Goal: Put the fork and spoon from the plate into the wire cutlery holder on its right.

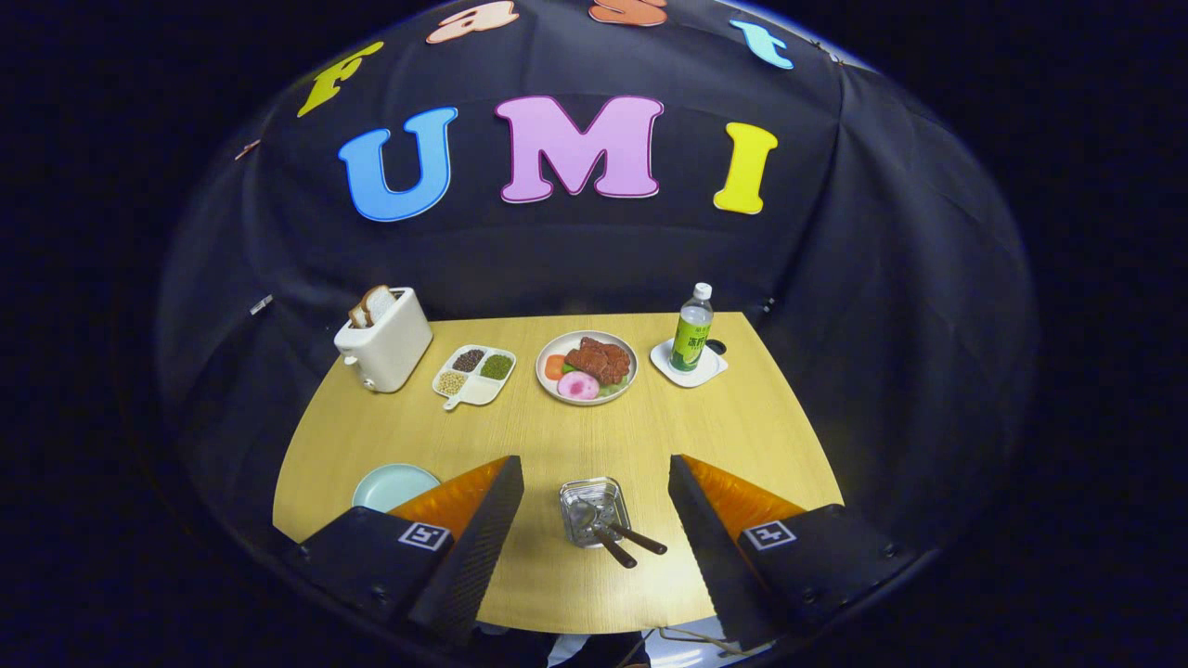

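Fingers (594,520) spread wide and empty above the wooden counter (557,436), both dark-handled utensils (620,540) already lying in the square wire cutlery holder (594,508) between them; a careless withdrawal might snag protruding handles, tipping it.

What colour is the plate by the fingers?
Pale mint green plate, seen in the gripper view beside the open gripper's fingers.

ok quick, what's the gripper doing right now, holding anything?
Gripper: jaws open, holding nothing; the wire cutlery holder with fork and spoon inside sits between them.
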The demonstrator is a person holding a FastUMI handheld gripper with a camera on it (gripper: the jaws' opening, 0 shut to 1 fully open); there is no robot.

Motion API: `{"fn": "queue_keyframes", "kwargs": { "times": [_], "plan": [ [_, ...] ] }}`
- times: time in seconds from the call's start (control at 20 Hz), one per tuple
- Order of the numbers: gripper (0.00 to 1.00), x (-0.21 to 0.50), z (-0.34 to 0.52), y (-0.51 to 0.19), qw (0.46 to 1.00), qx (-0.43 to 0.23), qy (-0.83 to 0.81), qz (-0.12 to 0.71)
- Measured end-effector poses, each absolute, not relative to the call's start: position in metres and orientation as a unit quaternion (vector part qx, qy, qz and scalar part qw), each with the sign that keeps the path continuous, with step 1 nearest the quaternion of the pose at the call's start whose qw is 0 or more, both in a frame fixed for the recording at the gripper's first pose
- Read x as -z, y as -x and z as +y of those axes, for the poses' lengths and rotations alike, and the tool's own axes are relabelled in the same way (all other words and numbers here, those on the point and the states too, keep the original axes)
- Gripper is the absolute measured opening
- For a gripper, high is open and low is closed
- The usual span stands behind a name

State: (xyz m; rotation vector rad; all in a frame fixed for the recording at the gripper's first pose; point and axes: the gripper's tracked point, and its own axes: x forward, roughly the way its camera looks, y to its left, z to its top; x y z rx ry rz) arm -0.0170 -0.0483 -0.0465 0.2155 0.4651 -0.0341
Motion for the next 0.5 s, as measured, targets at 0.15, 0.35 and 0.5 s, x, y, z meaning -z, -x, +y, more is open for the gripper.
{"fn": "queue_keyframes", "kwargs": {
  "times": [0.15,0.35,0.5],
  "plan": [
    [0.98,0.042,-0.044,0.026,0.97,0.018,-0.128,0.207],
    [0.98,0.031,-0.058,0.035,0.982,0.029,-0.109,0.155],
    [0.98,0.026,-0.061,0.034,0.986,0.023,-0.097,0.132]
  ]
}}
